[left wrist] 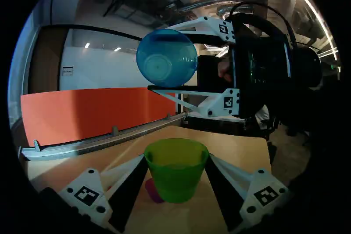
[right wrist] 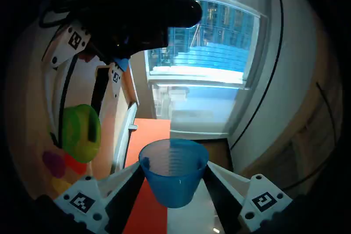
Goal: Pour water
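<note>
- The left claw [left wrist: 176, 163] is clamped on the green cup [left wrist: 176, 179]. The cup stands straight up, low by the table [left wrist: 239, 146]. I cannot tell if it rests on the table.
- The right claw [right wrist: 173, 168] is clamped on the blue cup [right wrist: 173, 185]. It holds that cup up high, past the green cup, tipped over on its side.
- I see no water falling. The blue cup looks empty inside.
- There is a faint line in the green cup. It may be water, but I cannot tell for sure.
- So I think the pour is done, or nearly done. What is left is to turn the blue cup up again and put both cups down.
- The left gripper view shows the round bottom of the blue cup. It also shows a purple thing [left wrist: 152, 190] on the table, just beside the green cup.
- The right gripper view looks into the mouth of the blue cup. It shows the green cup from the side, held in the left claw. The room looks turned sideways there, which fits the tipped cup. A big window [right wrist: 202, 58] is behind.
</note>
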